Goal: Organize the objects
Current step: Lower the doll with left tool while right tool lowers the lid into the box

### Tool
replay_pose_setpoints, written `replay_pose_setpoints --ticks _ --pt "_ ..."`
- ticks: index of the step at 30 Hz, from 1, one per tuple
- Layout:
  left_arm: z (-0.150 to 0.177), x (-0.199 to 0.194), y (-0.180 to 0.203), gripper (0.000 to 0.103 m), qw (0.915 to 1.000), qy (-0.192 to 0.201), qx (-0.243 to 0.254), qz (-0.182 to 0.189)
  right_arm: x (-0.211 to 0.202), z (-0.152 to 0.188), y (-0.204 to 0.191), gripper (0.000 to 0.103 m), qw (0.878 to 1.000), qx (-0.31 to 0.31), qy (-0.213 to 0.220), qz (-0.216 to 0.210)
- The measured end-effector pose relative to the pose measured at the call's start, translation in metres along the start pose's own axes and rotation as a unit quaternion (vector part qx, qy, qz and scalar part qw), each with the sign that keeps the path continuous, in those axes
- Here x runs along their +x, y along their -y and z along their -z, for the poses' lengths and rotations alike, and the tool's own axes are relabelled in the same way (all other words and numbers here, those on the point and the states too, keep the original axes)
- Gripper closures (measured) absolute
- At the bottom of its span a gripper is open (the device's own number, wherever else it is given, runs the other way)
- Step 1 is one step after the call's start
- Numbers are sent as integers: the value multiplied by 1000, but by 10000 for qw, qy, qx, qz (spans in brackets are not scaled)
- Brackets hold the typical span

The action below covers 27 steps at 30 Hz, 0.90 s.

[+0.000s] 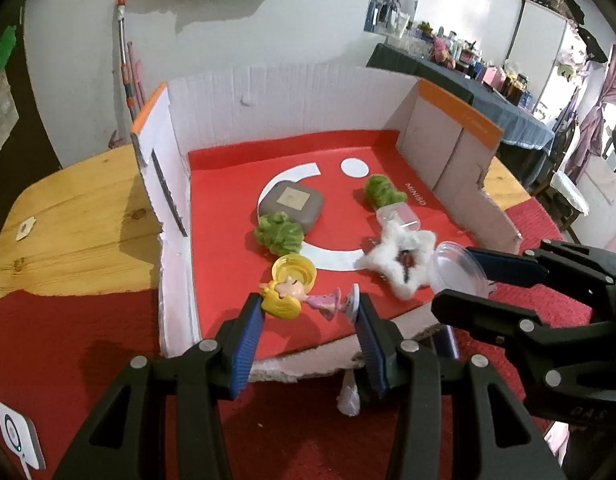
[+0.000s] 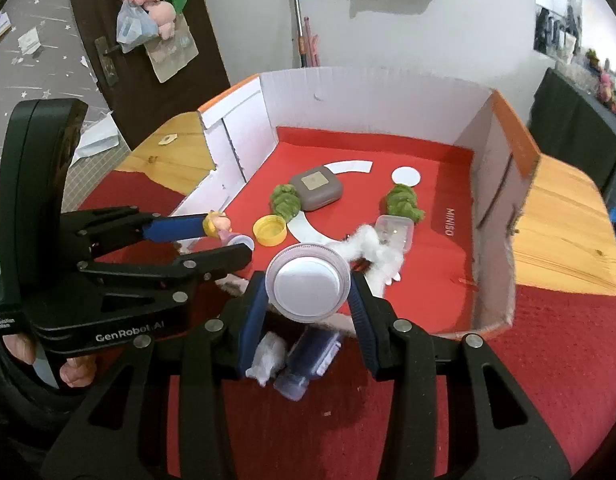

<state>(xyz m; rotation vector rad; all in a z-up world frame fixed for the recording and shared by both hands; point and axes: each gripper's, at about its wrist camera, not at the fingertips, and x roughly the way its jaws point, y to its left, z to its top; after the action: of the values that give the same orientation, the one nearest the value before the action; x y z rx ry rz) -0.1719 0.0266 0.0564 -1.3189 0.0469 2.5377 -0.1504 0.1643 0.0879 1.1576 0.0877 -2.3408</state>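
clear lid [image 2: 308,289] in right tool [image 2: 308,292]

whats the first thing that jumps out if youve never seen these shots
Both grippers are loaded over the near edge of the cardboard box: the left gripper clamps a small blonde doll figure lying sideways, the right gripper a clear round lid. Behind them, on the box's red floor, a fluffy white star stands out.
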Motion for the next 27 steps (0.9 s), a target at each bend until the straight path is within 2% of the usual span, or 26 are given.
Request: replay_pose_setpoints --ticks 7,18,22,27 --pt "0 14 -7 55 9997 -243 11 51 21 -5 4 64 9988 94 -287 -382" --pt "1 17 -12 55 9996 -270 32 -42 42 -8 7 64 9954 144 -611 -722" --pt "0 19 -11 55 9996 -281 72 -49 49 -9 9 64 9947 161 -710 -722" --pt "-1 20 -7 55 9994 -288 144 -91 53 -9 19 64 9954 198 -794 -490"
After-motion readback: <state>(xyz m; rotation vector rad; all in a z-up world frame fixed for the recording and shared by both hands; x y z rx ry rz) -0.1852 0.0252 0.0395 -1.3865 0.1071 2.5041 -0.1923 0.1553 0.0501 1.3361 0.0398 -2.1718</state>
